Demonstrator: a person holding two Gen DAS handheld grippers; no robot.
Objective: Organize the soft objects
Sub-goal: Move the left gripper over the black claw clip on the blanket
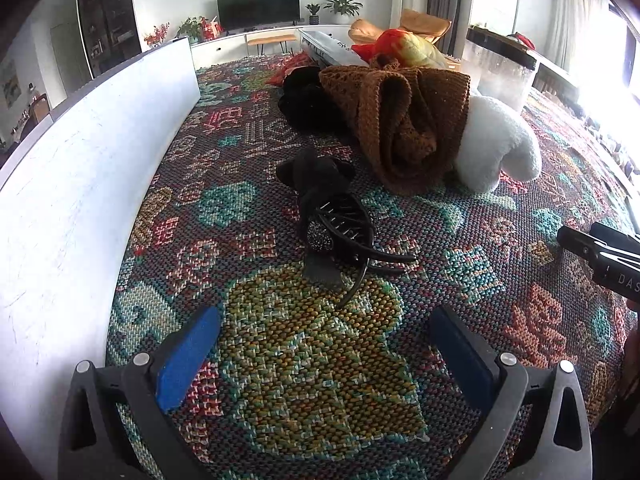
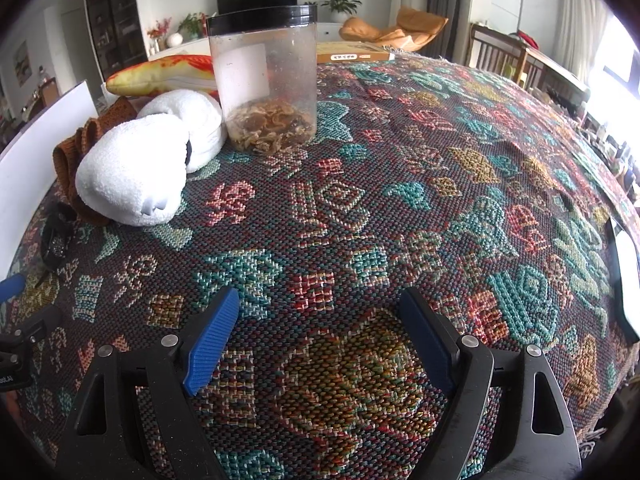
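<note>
In the left wrist view my left gripper [image 1: 324, 344] is open and empty just above the patterned cloth [image 1: 320, 380]. Ahead of it lies a black hair claw clip [image 1: 344, 232] on a small black soft item [image 1: 316, 172]. Further back are a brown knitted scarf [image 1: 404, 120], a white plush toy [image 1: 496, 144], a black fabric heap [image 1: 304, 100] and an orange-yellow fish plush [image 1: 412, 48]. In the right wrist view my right gripper [image 2: 320, 328] is open and empty over the cloth; the white plush [image 2: 136, 172], scarf [image 2: 76, 156] and fish plush [image 2: 160, 72] lie at its far left.
A white board [image 1: 92, 148] stands along the table's left edge. A clear jar with a black lid [image 2: 268, 80] holds dried bits beside the white plush. A yellow box [image 2: 352, 54] lies at the far edge. A dark-framed white object [image 2: 624, 280] sits at the right edge.
</note>
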